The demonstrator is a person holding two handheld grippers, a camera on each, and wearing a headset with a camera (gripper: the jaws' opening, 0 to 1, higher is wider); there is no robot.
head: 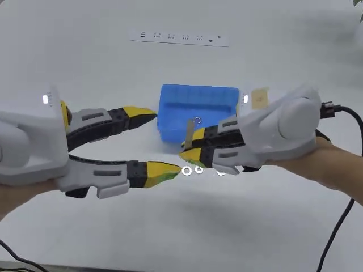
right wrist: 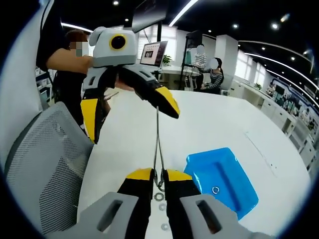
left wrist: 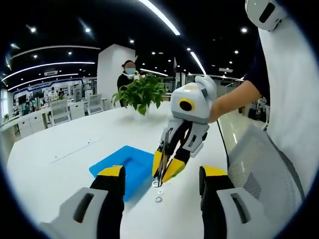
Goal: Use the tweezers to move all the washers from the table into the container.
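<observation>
Three washers [head: 198, 169] lie in a short row on the white tabletop [head: 181, 226], just beside the near wall of the blue container [head: 215, 102], and a fourth washer [head: 197, 120] lies inside the container on its floor. That makes four washers in all, one container and one pair of tweezers [head: 189, 131]. The right tongs [head: 191, 145] come over the near edge of the container, pressed almost together on the tweezers, which pass between their yellow tips. One end of the tweezers rises over the container. The other end reaches down to the row of washers in front of it. In the left gripper view this lower end stands at the washer nearest the container, but whether it has caught that washer cannot be told. The left tongs [head: 166, 141] hang beside the container's left wall, spread wide and holding nothing. One yellow tip is level with the container and the other is near the end of the washer row. The three washers on the tabletop lie below and between the two pairs of tongs.
</observation>
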